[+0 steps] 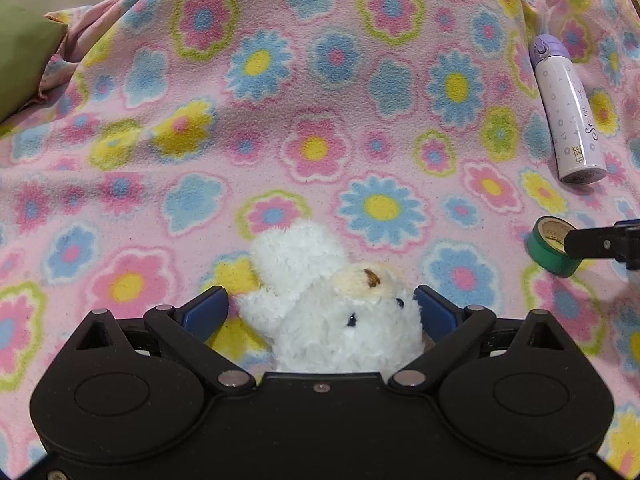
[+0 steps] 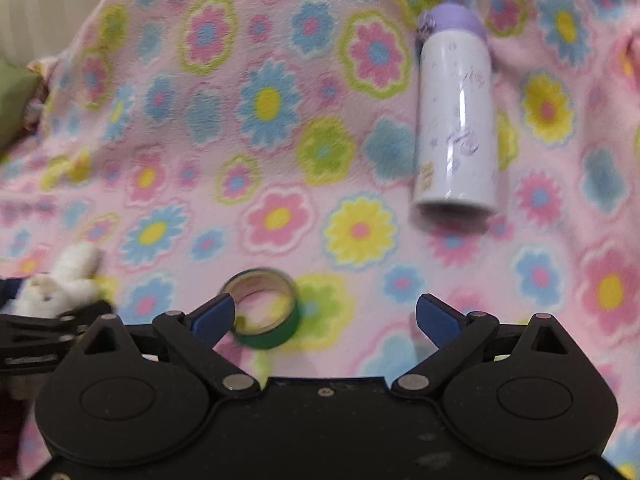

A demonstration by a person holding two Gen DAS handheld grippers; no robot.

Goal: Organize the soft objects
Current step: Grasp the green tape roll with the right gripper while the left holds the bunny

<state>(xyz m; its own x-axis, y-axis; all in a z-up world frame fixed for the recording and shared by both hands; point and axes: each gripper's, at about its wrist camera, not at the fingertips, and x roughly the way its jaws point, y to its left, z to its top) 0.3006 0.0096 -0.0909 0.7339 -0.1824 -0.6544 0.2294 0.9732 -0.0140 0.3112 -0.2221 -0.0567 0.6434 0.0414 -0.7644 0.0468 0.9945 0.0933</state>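
White plush forms the toy bear (image 1: 332,312), which lies on the flowered fleece blanket (image 1: 320,80) between the wide-spread jaws of the left gripper (image 1: 322,304); its head nears the right pad, but no clamping is evident, suggesting a grasp is being set up. The right gripper (image 2: 326,314) also stands wide, a green tape roll (image 2: 266,312) just inside its left jaw. A lavender bottle (image 2: 454,120) lies well beyond.
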